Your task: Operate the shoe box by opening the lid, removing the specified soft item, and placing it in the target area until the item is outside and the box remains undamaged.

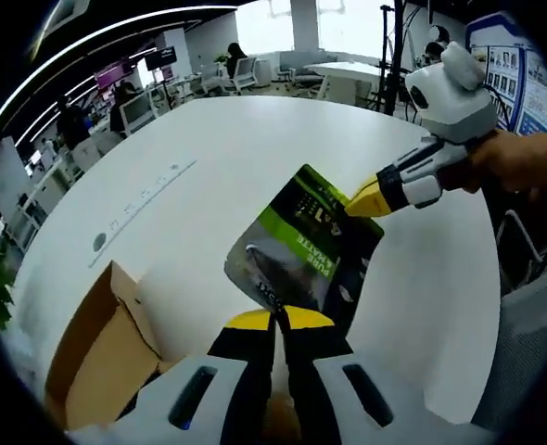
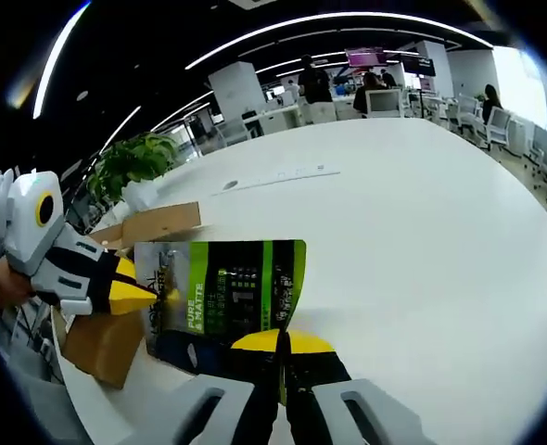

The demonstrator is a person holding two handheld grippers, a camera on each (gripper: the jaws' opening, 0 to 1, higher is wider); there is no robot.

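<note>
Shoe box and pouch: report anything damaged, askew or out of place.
Nothing looks damaged. The cardboard box sits open on the white table, flaps up. The green pouch is out of it, held in the air between the left gripper and right gripper, not yet set down.

The pouch (image 1: 303,248) I hold looks like glossy plastic film, dark with green printed panels, and it catches pale highlights along its creased face. My left tool (image 1: 275,320) has matt black plastic jaws capped in smooth yellow, set in a pale grey moulded shell; my right tool (image 2: 280,343) looks the same. The box (image 2: 125,278) is plain brown cardboard, dull and slightly fibrous at the flap edges. The desk (image 2: 422,241) is smooth white with a faint satin sheen.
</note>
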